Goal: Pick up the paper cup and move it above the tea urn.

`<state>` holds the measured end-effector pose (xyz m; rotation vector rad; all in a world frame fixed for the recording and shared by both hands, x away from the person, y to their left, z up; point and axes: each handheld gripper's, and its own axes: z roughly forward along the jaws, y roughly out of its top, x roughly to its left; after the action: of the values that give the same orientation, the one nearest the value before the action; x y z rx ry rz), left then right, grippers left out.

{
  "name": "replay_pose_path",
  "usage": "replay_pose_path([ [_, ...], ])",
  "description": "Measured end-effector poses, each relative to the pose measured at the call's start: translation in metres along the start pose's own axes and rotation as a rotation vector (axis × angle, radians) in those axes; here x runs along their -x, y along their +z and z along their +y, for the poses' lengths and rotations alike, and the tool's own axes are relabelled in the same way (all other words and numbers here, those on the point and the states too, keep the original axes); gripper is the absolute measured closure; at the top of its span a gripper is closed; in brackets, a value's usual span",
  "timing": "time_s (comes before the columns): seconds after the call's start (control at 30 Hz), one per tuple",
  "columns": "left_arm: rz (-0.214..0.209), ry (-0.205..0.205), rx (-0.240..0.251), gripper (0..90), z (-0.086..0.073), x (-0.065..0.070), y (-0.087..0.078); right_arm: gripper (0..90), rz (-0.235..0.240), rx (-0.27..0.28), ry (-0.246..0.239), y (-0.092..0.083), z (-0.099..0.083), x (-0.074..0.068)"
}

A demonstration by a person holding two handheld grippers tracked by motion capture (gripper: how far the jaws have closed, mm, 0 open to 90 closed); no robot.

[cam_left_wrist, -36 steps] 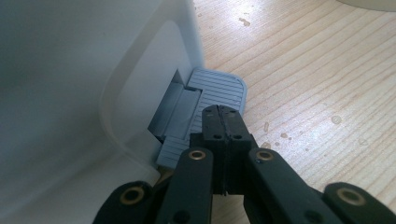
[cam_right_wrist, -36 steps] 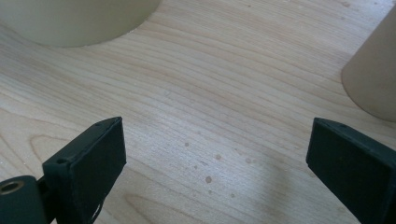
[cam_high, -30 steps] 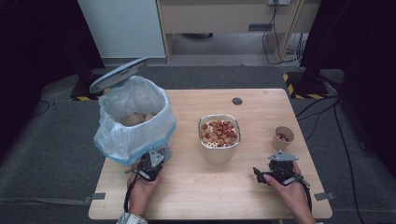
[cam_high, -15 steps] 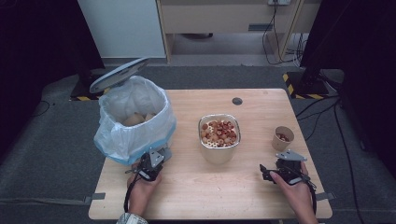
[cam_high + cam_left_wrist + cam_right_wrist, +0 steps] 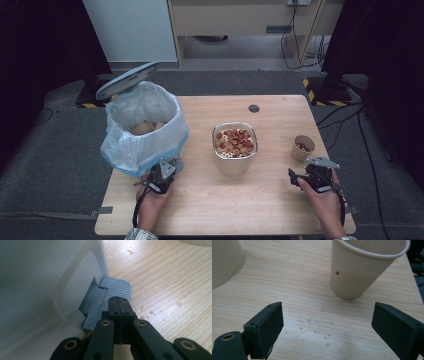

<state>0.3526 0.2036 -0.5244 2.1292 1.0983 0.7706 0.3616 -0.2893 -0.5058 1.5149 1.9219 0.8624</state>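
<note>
From the high view we see our left gripper [image 5: 161, 176] set at the foot of the pedal bin [image 5: 142, 131], whose lid [image 5: 127, 80] stands raised behind the liner bag, while our right gripper [image 5: 309, 177] sits just short of the paper cup [image 5: 302, 147], which stands ahead of it and a little toward the table's far right edge; the right hand is plainly the nearer one to that cup, with the metal tub of snacks [image 5: 235, 146] well off toward the middle of the table [image 5: 210, 200]. In the left gripper view we find the jaws pressed together with nothing between them, their joined tips resting down on the grey ribbed pedal [image 5: 115, 288] that juts from the bin's white wall [image 5: 50, 290]; we judge this press is what keeps the lid up. In the right gripper view our jaws stand spread, having just been closing somewhat, with bare wood between them. The paper cup [image 5: 364, 270] stands ahead of the gap, nearer the right-hand jaw. It is upright, mouth up, its long axis vertical and leaning slightly in this picture. We judge a short push forward would bring the pads [image 5: 268, 330] to either side of its tapered wall.
</note>
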Motion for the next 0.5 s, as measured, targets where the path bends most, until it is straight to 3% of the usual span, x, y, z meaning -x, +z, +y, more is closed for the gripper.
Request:
replay_pose_path([
  [0.23, 0.003, 0.003, -0.001, 89.4, 0.0, 0.0, 0.0, 8.7, -0.006, -0.006, 0.01, 0.005, 0.015, 0.018],
  [0.5, 0.003, 0.003, -0.001, 89.4, 0.0, 0.0, 0.0, 6.6, 0.035, 0.025, 0.026, 0.017, 0.032, 0.03],
])
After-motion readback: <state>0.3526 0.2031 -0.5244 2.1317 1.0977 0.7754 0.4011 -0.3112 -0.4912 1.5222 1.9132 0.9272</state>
